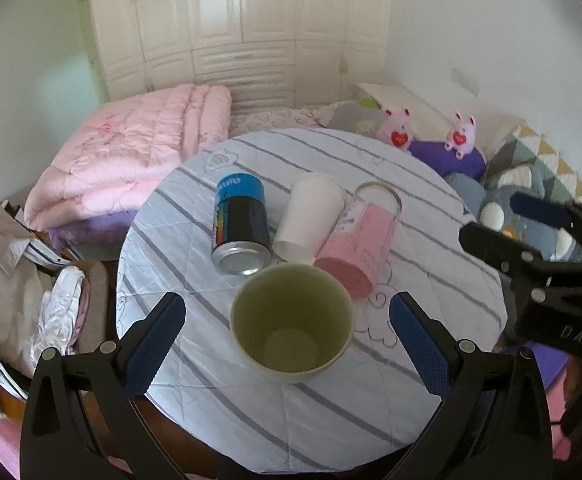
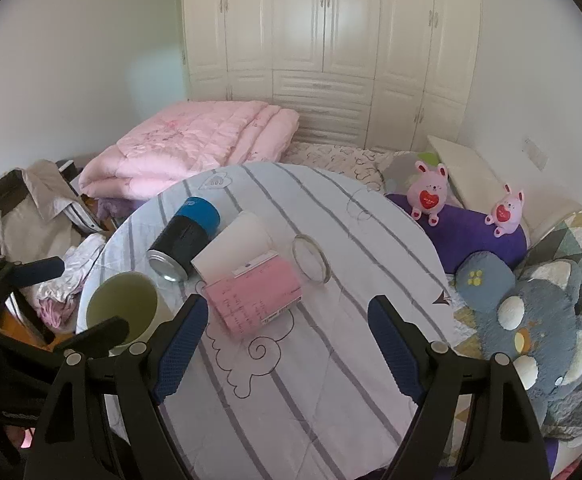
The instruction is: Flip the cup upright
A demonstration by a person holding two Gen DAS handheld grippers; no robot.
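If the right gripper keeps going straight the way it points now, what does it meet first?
Most likely the pink glass cup lying on its side, slightly left of the open right gripper; depth is uncertain, so it might touch the striped tablecloth first.

Not much lettering to call here: the right gripper (image 1: 539,216), seen side-on in the left wrist view, carries pale letters that look like "DAS" on its black body, viewed at an odd angle. The blue-and-black can (image 1: 241,222) shows white lettering on its blue band, too blurred to make out, and the pink glass cup (image 2: 259,294) has fine print and a white sticker, all too small to read.
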